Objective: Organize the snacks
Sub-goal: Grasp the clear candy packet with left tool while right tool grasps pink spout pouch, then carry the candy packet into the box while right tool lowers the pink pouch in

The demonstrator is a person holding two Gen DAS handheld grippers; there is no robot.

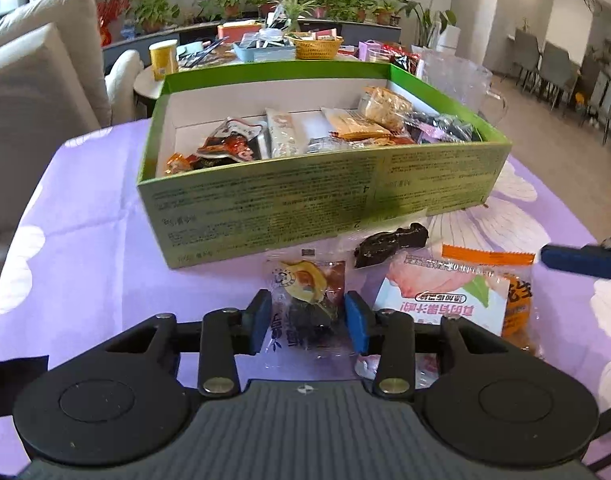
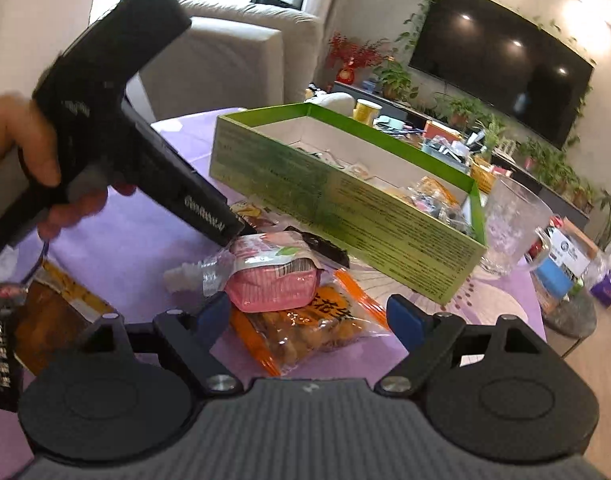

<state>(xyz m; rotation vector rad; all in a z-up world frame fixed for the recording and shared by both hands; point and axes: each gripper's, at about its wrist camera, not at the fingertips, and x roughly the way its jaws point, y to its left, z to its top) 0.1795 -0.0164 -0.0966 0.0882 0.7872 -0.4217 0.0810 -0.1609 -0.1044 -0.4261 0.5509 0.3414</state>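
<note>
Left gripper [image 1: 308,322] fingers sat either side of clear snack packet [image 1: 305,300], contact unclear; green box [image 1: 305,208] lay ahead of fingertips. Right gripper [image 2: 309,320] fingers stood wide apart, pink pouch [image 2: 275,284] and orange snack bag [image 2: 305,332] between them

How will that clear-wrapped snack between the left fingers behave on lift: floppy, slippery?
The clear-wrapped snack likely flops: the film extends past the dark lump inside, which sits between the left gripper pads. Glossy plastic looks slippery, so it may slide or twist unless the pads catch the lump itself. Probably light; it is a small single piece beside the green box.
</note>
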